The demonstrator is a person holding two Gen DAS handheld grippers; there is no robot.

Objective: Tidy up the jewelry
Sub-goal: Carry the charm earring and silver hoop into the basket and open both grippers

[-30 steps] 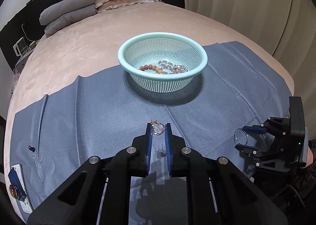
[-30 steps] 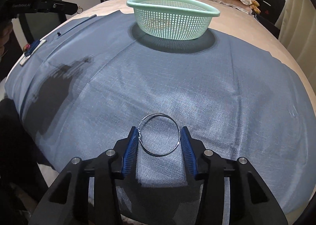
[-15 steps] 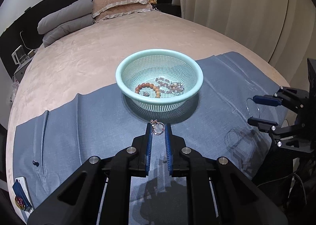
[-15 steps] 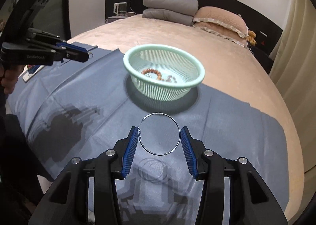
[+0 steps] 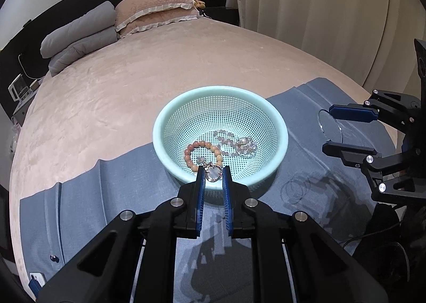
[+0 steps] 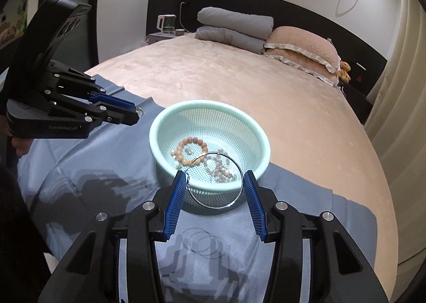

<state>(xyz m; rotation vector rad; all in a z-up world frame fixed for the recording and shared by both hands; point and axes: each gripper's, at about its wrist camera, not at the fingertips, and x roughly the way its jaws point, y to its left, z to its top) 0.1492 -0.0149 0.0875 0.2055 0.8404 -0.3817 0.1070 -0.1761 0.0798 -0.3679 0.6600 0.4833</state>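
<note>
A: Both grippers have come up and forward since the earlier frames; the mint basket [image 5: 277,127] that sat far ahead now lies right beyond each pair of fingers.

B: What is the left gripper [image 5: 213,174] carrying?

A: A small round pendant [image 5: 213,173], pinched at the very tips, with the fingers nearly together. In the left wrist view it hangs over the basket's near rim, at 6 o'clock of the bowl.

B: And the right gripper [image 6: 215,185]?

A: A thin wire hoop [image 6: 241,170], spanned between the blue pads at about half width. The pads meet it at 3 and 9 o'clock of the ring; in the right wrist view it sits over the rim nearest that camera.

B: What is already inside?

A: A peach bead bracelet [image 5: 189,152] and a pale bead strand [image 5: 237,143], resting on the mesh floor. The basket stands on a blue cloth [image 5: 106,196] spread over the bed [image 5: 133,84].

B: How will these pieces handle?

A: Both look very light. I judge the hoop springy and easily bent, so the hold across its width should stay gentle. The pendant is stiff, small and probably slick; gripping its flat faces, as now, seems right.

B: Risks?

A: Either piece could bounce off the rim onto the cloth if let go too near the edge.
</note>
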